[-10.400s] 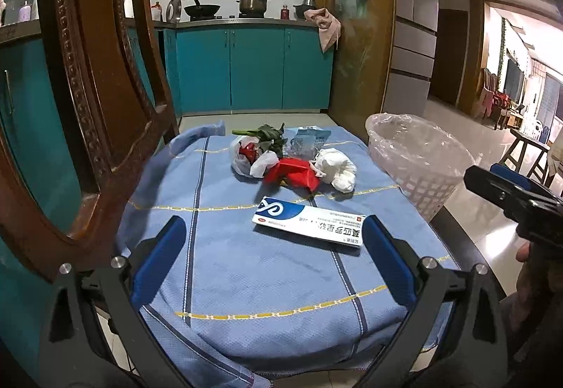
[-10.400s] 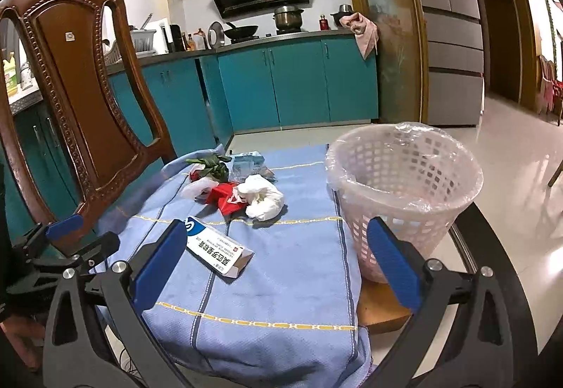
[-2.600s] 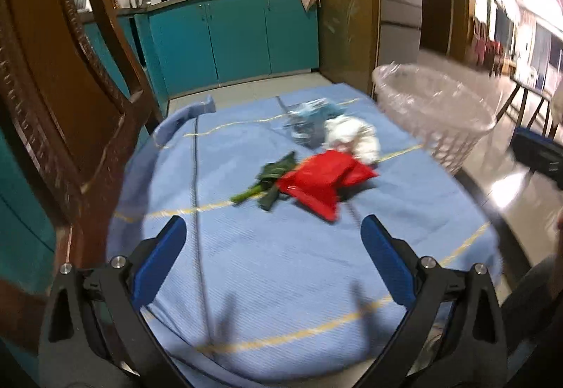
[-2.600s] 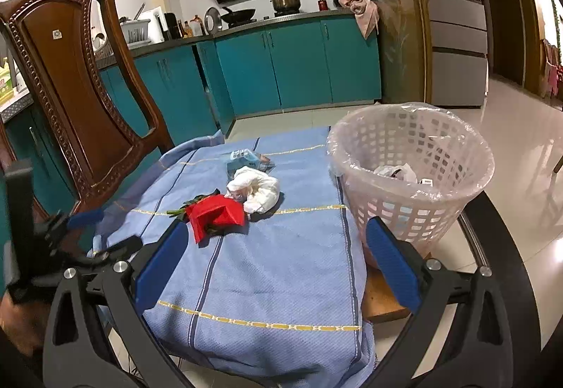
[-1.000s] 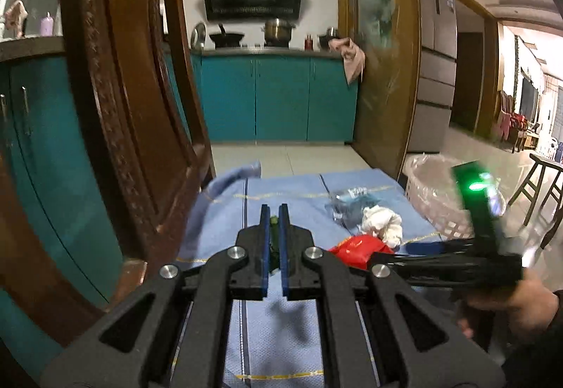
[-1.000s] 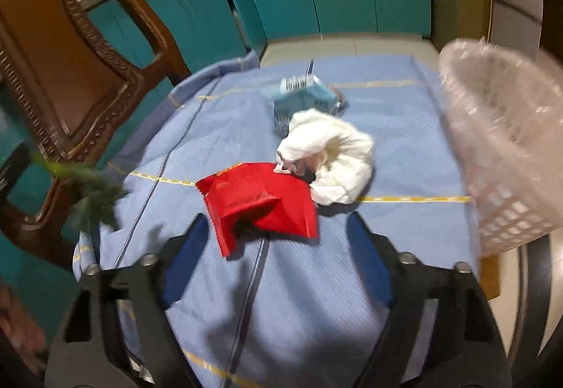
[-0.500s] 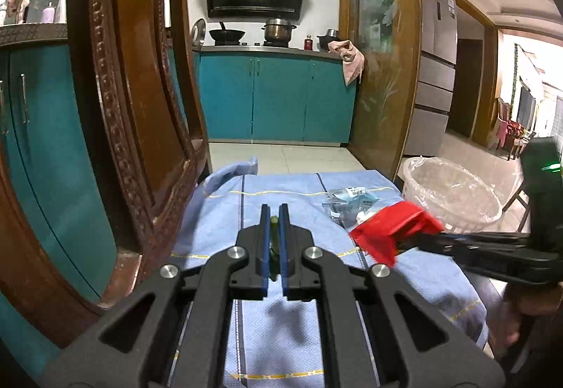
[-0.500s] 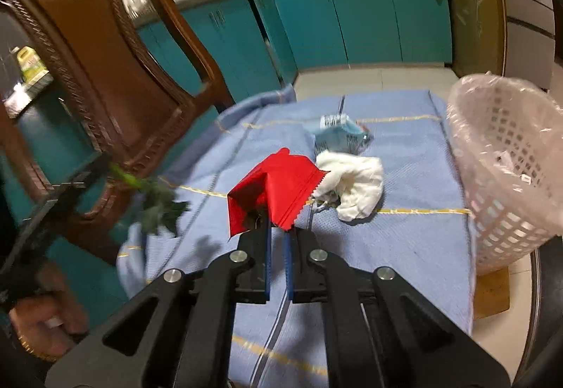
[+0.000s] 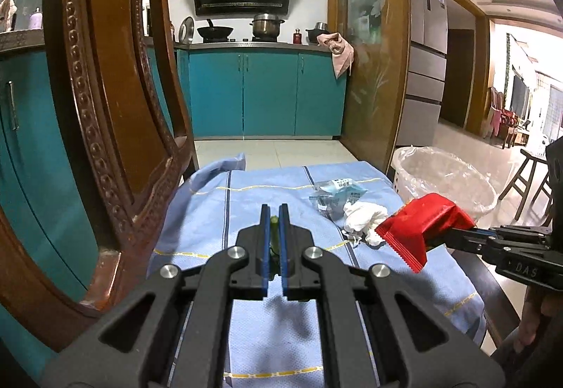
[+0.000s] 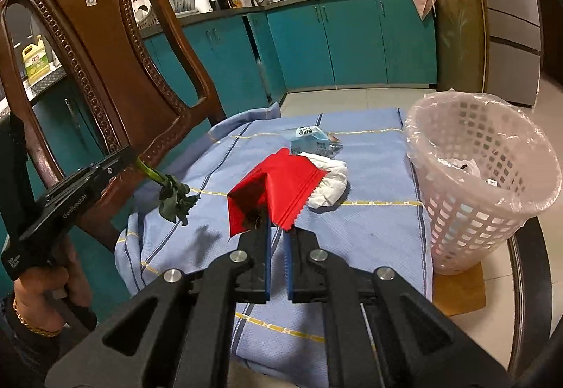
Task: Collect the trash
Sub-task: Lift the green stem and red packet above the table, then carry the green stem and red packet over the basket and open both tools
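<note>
My left gripper (image 9: 274, 212) is shut on a green vegetable stalk (image 9: 274, 229); in the right wrist view the stalk and its wilted leaves (image 10: 172, 194) hang from the left gripper (image 10: 132, 157), held above the table's left side. My right gripper (image 10: 277, 229) is shut on a red snack wrapper (image 10: 278, 187) and holds it above the blue cloth; the wrapper also shows in the left wrist view (image 9: 422, 226). A white crumpled tissue (image 10: 327, 182) and a light-blue packet (image 10: 311, 138) lie on the cloth. The white lined trash basket (image 10: 482, 183) stands at the right.
A carved wooden chair (image 10: 95, 64) stands close at the table's left side. The blue striped cloth (image 10: 369, 229) covers the dark round table (image 10: 535, 257). The basket sits on a wooden board (image 10: 461, 293). Teal kitchen cabinets (image 9: 264, 92) are behind.
Both grippers closed within the last seconds: left took the green stalk, right took the red wrapper. In the last half second the right gripper carried the wrapper a little higher and towards the basket.
</note>
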Demonstrator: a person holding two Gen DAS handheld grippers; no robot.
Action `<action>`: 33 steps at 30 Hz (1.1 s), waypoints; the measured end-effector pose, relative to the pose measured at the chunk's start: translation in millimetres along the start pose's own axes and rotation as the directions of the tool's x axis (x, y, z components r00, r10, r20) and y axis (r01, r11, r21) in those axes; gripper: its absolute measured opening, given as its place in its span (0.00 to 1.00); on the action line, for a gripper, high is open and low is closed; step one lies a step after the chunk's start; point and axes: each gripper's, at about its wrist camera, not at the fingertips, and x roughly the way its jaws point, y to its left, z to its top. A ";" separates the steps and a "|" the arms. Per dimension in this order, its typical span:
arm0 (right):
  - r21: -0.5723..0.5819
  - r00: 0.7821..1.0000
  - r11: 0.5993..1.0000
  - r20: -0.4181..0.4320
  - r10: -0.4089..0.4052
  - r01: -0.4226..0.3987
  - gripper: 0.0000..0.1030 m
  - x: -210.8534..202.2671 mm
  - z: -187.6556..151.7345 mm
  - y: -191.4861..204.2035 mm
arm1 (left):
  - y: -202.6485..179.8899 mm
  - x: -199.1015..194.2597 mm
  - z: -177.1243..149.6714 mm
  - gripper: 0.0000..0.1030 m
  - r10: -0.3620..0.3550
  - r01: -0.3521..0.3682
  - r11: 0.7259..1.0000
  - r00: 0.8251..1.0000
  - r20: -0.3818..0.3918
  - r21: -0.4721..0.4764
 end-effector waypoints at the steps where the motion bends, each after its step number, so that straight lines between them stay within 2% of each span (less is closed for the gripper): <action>1: -0.001 1.000 1.000 -0.001 -0.001 0.001 0.06 0.8 0.1 1.2 | -0.4 -0.7 -0.5 0.06 0.001 -0.001 1.000 1.000 -0.001 0.001; 12: -0.004 1.000 1.000 -0.007 -0.005 0.005 0.06 2.6 0.1 2.8 | 0.6 -1.5 -1.6 0.06 -0.004 0.004 1.000 1.000 -0.010 -0.002; 16: 0.004 0.999 1.000 0.038 -0.026 0.026 0.06 -5.4 7.6 -4.2 | 0.6 -3.1 -1.9 0.05 -0.003 0.003 1.000 1.000 -0.009 -0.006; 18: 0.045 0.990 0.996 0.121 -0.077 0.072 0.06 -19.1 23.2 -22.2 | 0.2 -3.8 -2.1 0.05 -0.003 0.002 1.000 1.000 -0.009 -0.009; 20: 0.153 0.967 0.981 0.205 -0.153 0.123 0.07 -33.1 43.4 -58.2 | -0.3 -3.5 -1.9 0.05 -0.002 0.002 1.000 1.000 -0.009 -0.008; 22: 0.233 0.942 0.956 0.237 -0.236 0.180 0.07 -36.8 57.0 -94.8 | -0.4 -4.0 -2.4 0.05 0.000 0.000 1.000 1.000 -0.009 -0.009; 24: 0.304 0.929 0.926 0.221 -0.296 0.223 0.08 -29.5 61.4 -130.7 | -1.5 -5.2 -2.7 0.05 -0.003 0.003 1.000 1.000 -0.008 -0.007; 25: 0.342 0.927 0.908 0.195 -0.320 0.241 0.18 -22.8 59.3 -149.2 | -1.5 -5.1 -2.6 0.06 -0.003 0.003 1.000 1.000 -0.007 -0.006; 26: 0.375 0.930 0.891 0.154 -0.333 0.257 0.40 -15.9 55.8 -164.1 | -1.6 -4.8 -3.0 0.05 -0.005 0.005 1.000 1.000 -0.009 -0.003; 27: 0.410 0.932 0.871 0.114 -0.344 0.271 0.52 -11.9 50.7 -176.4 | -0.7 -3.3 -2.4 0.05 -0.004 0.004 1.000 1.000 -0.011 -0.002; 28: 0.445 0.934 0.855 0.103 -0.343 0.265 0.58 -13.1 45.4 -184.8 | -0.6 -2.7 -2.1 0.05 -0.003 0.003 1.000 1.000 -0.012 -0.001; 30: 0.474 0.943 0.852 0.121 -0.311 0.220 0.58 -25.1 39.3 -188.5 | -1.8 -1.2 -3.0 0.05 -0.006 0.006 1.000 1.000 -0.019 0.004; 32: 0.491 0.935 0.851 0.176 -0.308 0.187 0.65 -47.3 31.3 -182.7 | -3.3 -0.1 -3.1 0.05 -0.011 0.011 1.000 1.000 -0.025 0.007; 33: 0.522 0.923 0.837 0.217 -0.319 0.167 0.70 -63.1 23.7 -179.3 | -5.4 0.2 -3.4 0.05 -0.020 0.020 1.000 0.999 -0.029 0.010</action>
